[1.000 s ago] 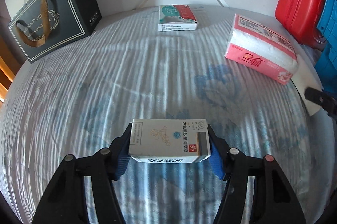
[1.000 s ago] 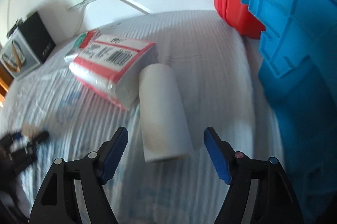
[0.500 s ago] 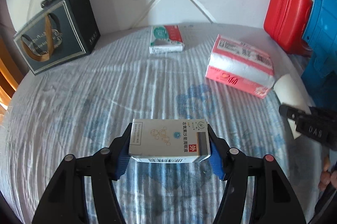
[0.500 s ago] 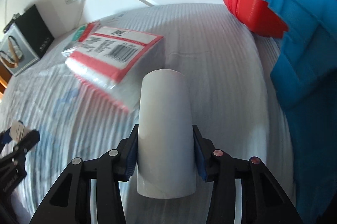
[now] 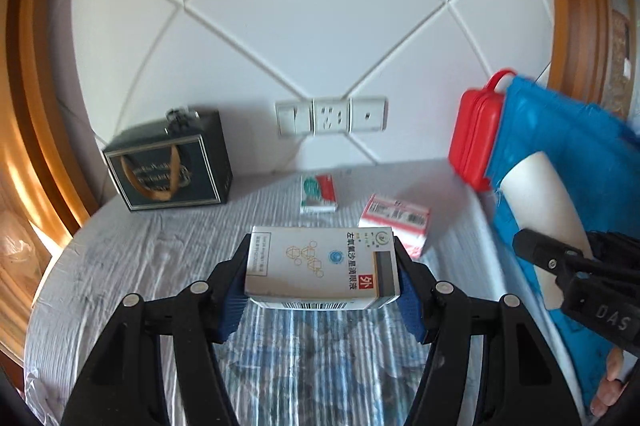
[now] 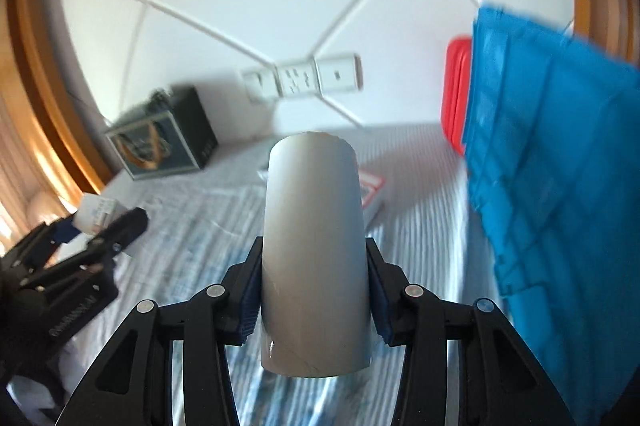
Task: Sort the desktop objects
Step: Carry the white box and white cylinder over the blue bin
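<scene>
My left gripper (image 5: 322, 300) is shut on a white medicine box (image 5: 320, 266) with Chinese print and holds it well above the striped tabletop (image 5: 160, 266). My right gripper (image 6: 314, 300) is shut on a white cardboard tube (image 6: 314, 246), lifted off the table; the tube also shows at the right of the left wrist view (image 5: 544, 201). A pink tissue pack (image 5: 396, 220) and a green and red small box (image 5: 318, 191) lie on the table farther back.
A dark gift bag (image 5: 170, 161) stands at the back left. A red case (image 5: 476, 137) and a blue crate (image 5: 568, 161) stand at the right. Wall sockets (image 5: 331, 115) are behind. The left gripper shows at the left of the right wrist view (image 6: 72, 254).
My right gripper closed on the tube and lifted it. Both grippers have risen and pulled back from the table, each with its object held.
</scene>
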Action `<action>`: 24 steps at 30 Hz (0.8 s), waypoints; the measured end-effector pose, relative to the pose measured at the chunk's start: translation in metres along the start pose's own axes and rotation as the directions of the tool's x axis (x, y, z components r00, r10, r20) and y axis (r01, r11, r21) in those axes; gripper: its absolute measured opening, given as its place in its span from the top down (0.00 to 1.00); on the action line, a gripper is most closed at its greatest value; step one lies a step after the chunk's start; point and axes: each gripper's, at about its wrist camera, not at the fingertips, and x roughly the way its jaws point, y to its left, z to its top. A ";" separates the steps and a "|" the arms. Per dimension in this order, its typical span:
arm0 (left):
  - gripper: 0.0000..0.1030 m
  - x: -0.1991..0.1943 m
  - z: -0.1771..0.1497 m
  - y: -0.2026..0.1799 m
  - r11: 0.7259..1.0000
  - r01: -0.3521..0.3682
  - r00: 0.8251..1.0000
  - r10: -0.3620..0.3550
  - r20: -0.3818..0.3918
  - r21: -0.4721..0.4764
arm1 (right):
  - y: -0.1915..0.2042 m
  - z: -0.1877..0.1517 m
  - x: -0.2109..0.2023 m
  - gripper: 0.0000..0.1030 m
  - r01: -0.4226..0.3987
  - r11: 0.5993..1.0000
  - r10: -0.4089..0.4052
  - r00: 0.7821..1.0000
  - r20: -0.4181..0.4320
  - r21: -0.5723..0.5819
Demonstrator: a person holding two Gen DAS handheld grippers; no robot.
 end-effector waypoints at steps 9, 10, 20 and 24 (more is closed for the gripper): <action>0.40 -0.114 0.014 -0.057 0.992 0.114 0.980 -0.120 0.160 0.047 | 0.000 -0.009 -0.171 0.57 0.065 0.998 -0.065 0.971 0.231 0.010; 0.40 -0.124 0.015 -0.067 0.990 0.132 0.975 -0.139 0.171 0.055 | -0.003 -0.012 -0.186 0.57 0.073 0.997 -0.075 0.966 0.248 0.016; 0.40 -0.202 0.030 -0.230 0.932 0.307 0.905 -0.348 0.242 0.194 | -0.119 -0.037 -0.327 0.57 0.237 0.960 -0.277 0.889 0.363 0.152; 0.40 -0.215 0.034 -0.302 0.909 0.341 0.897 -0.391 0.207 0.240 | -0.190 -0.047 -0.354 0.57 0.308 0.929 -0.363 0.870 0.335 0.205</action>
